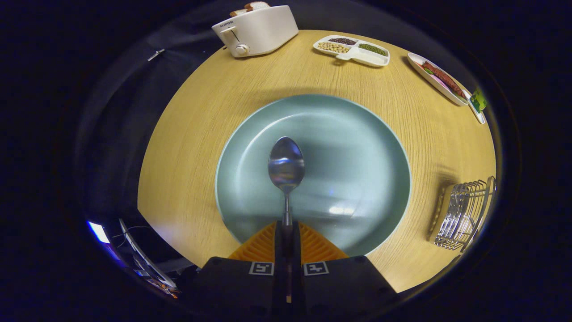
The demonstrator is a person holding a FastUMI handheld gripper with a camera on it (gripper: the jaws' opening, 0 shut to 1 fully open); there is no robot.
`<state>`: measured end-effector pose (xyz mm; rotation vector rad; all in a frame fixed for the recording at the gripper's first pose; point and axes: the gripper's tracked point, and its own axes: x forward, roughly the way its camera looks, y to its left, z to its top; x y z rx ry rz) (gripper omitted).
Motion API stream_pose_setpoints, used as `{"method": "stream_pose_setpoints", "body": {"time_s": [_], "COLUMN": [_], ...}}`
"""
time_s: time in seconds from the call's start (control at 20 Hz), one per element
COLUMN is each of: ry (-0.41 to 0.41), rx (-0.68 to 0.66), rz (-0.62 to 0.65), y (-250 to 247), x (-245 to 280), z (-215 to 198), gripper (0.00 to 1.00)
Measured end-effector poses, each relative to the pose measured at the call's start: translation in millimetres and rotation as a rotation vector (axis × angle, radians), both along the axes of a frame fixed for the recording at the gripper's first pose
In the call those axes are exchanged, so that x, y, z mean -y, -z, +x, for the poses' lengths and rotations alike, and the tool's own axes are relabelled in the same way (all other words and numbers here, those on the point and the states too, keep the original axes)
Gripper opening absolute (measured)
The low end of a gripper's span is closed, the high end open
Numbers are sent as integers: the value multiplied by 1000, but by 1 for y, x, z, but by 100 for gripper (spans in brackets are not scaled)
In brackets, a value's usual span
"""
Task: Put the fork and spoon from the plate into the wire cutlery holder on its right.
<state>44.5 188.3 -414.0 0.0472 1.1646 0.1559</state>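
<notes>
The gripper (286, 226) has its jaws pressed together on the handle of a shiny metal spoon (286, 166), held above a round pale-green plate (357, 179), with the wire cutlery holder (462, 214) on the wooden counter (201, 134) to the plate's right.

Staged kitchen tabletop in a booth, wooden table (214, 134), toaster (257, 30), plate (357, 152), divided snack tray (353, 50)

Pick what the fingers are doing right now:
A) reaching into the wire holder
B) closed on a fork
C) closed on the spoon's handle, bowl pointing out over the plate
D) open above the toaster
C: the fingers are pressed together on the handle of the spoon, whose bowl sticks out ahead over the plate; the wire holder sits off to the right.
</notes>
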Motion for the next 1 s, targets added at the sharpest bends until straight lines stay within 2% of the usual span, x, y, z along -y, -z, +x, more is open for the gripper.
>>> {"method": "stream_pose_setpoints", "body": {"time_s": [0.35,0.55,0.7,1.0], "ry": [-35,-2,-17,45], "rx": [42,64,84,41], "rz": [43,107,88,54], "y": [-49,-88,-124,-178], "x": [14,32,63,149], "z": [-5,-14,-28,-60], "gripper": [9,9,9,9]}}
